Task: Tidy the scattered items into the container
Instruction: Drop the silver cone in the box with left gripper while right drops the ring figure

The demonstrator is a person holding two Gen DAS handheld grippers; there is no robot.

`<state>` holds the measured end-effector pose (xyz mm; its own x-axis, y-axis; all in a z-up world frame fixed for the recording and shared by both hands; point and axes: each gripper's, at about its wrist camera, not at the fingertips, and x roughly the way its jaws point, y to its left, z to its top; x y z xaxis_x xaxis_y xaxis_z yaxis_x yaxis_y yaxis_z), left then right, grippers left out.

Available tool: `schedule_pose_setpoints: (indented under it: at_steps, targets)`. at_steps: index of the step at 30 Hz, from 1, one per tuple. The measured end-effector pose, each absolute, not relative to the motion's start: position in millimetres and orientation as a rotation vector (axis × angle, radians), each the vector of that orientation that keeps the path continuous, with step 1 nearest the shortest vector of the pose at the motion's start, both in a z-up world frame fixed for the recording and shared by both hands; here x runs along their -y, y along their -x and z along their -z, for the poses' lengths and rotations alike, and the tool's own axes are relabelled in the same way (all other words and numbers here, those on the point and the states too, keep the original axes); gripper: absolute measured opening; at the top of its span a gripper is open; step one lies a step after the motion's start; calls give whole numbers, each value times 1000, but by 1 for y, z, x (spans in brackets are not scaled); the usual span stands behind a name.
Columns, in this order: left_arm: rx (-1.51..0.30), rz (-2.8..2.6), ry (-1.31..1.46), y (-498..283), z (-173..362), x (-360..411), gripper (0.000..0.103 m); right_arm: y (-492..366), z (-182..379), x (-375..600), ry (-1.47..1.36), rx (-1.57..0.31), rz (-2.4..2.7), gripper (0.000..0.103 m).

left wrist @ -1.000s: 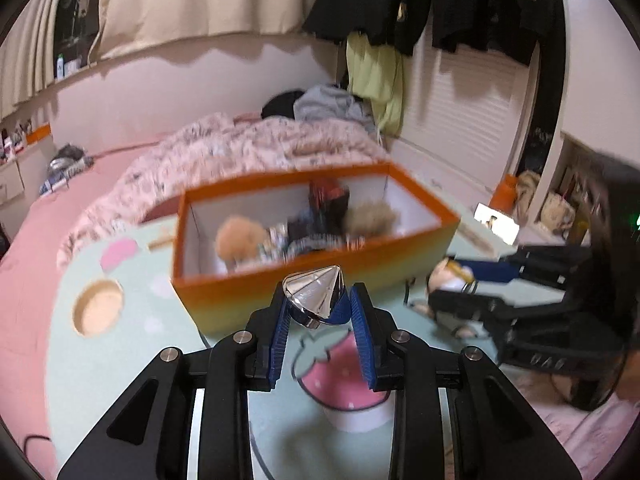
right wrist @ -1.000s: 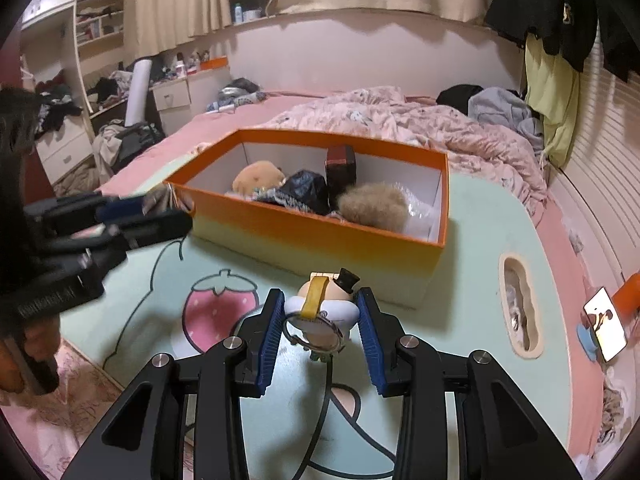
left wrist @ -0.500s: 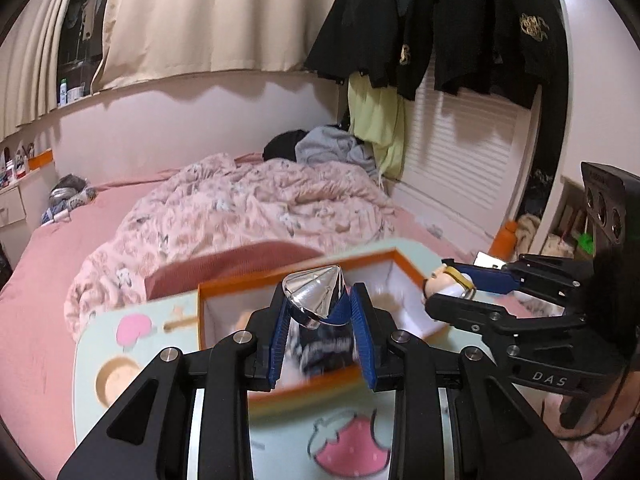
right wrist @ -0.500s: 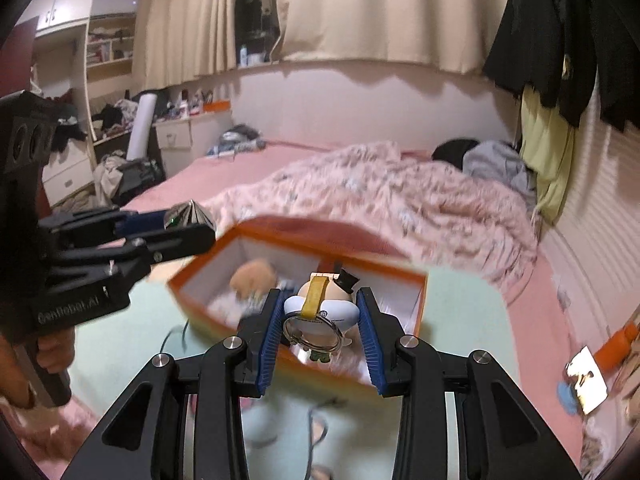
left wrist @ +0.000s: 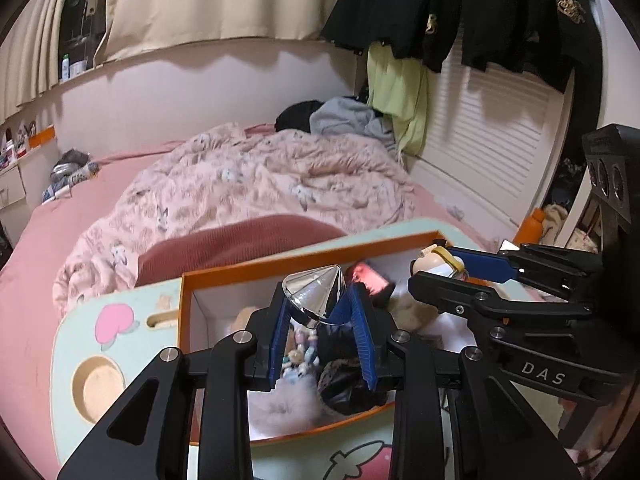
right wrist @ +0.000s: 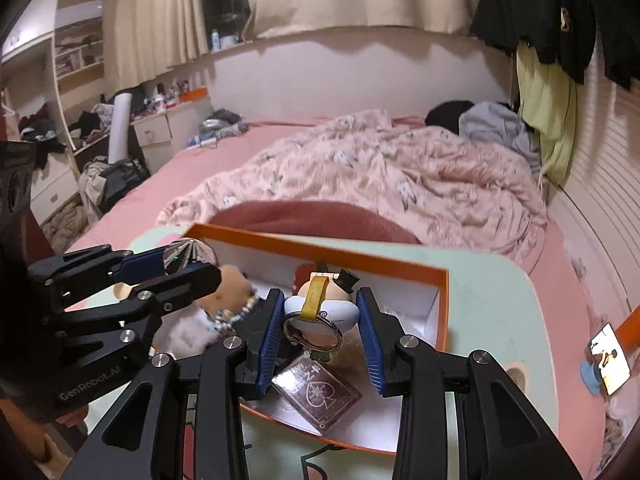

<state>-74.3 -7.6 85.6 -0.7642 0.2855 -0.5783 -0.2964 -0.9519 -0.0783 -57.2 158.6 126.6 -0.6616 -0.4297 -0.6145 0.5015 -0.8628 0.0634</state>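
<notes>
An orange box (left wrist: 224,273) (right wrist: 320,246) with white inner walls stands on a mint table; several small items lie in it, among them fluffy balls, a dark bag and a card pack (right wrist: 318,394). My left gripper (left wrist: 318,308) is shut on a silver cone (left wrist: 316,294) and hangs over the box's left half; the right wrist view shows that gripper (right wrist: 188,258) at the box's left rim. My right gripper (right wrist: 320,320) is shut on a small figure keychain (right wrist: 320,308) with a yellow strap and metal ring, above the box's middle. That keychain (left wrist: 436,262) also shows at the right of the left wrist view.
The mint table (left wrist: 72,344) has cartoon prints and round cut-outs. Behind it lies a bed with a pink quilt (right wrist: 380,176) and a dark red cushion (left wrist: 240,244). Clothes hang on the right wall. A phone (right wrist: 610,354) lies at the far right, and cluttered drawers stand on the left.
Both grippers have moved forward with their items, from in front of the box to above its inside. The box now fills the lower middle of both views.
</notes>
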Motion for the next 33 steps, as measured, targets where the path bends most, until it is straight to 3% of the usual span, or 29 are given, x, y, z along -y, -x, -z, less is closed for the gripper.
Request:
schedule_pose_setpoints:
  at_steps: [12,14,15,16,20,33]
  targets:
    - [-3,-2647,932,79,-75,6,32,60,-120,-163,-890,-159,2487,36]
    - [-18,-2663,958,79,-74,5,46,60,-120,-164,-885,-161,2495,39]
    - [-35,-2707,963,77,-74,4,68,59,-120,-164,-880,-165,2498,45]
    - [-45,-2744,949,75,-74,4,79,58,-120,-164,-874,-169,2504,46]
    - [-37,-2771,919,68,-77,8,80,54,-120,-167,-871,-172,2518,56]
    - [32,-2752,926,41,-85,14,80,33,-120,-176,-846,-202,2525,56]
